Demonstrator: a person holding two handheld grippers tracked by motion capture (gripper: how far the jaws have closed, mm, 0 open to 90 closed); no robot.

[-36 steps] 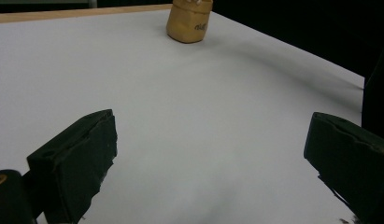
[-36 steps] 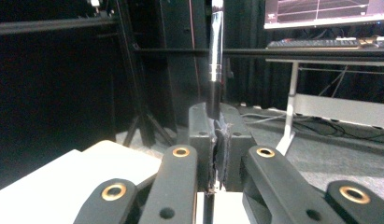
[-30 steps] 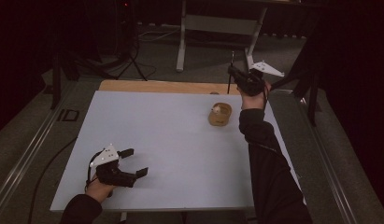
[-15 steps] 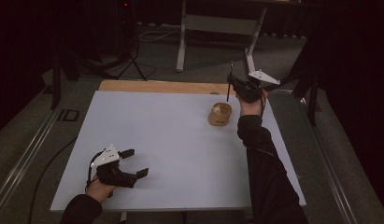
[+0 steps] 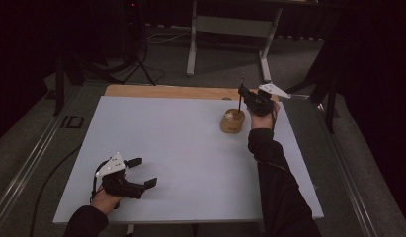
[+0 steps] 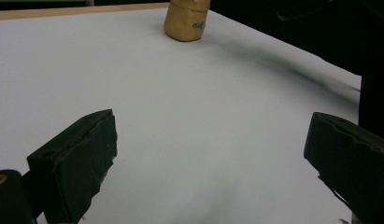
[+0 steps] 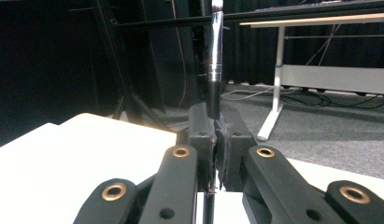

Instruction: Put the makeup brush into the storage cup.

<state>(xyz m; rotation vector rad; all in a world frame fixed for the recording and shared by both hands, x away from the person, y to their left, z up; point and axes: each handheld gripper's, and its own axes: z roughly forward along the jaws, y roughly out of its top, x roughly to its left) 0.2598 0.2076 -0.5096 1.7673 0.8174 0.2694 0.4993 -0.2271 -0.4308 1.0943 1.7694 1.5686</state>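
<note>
Two black jaws of the right gripper (image 7: 216, 140) are seen clenched on a thin brush (image 7: 214, 70) in the right gripper view; the high view places it over the wooden bowl (image 5: 232, 121) at the far right of the table (image 5: 181, 148). The left gripper (image 5: 143, 173), released, rests near left. Since the earlier frame the right gripper has been lowered toward the bowl.

The room is dim and its edges sink into near black; the white table top (image 5: 181, 148) is the one bright surface in the high view, evenly lit from above with no glare. In the left gripper view a soft shadow crosses the upper right, and the near jaws are slightly blurred. The right gripper view's brush ferrule (image 7: 216, 42) catches a sharp highlight.
</note>
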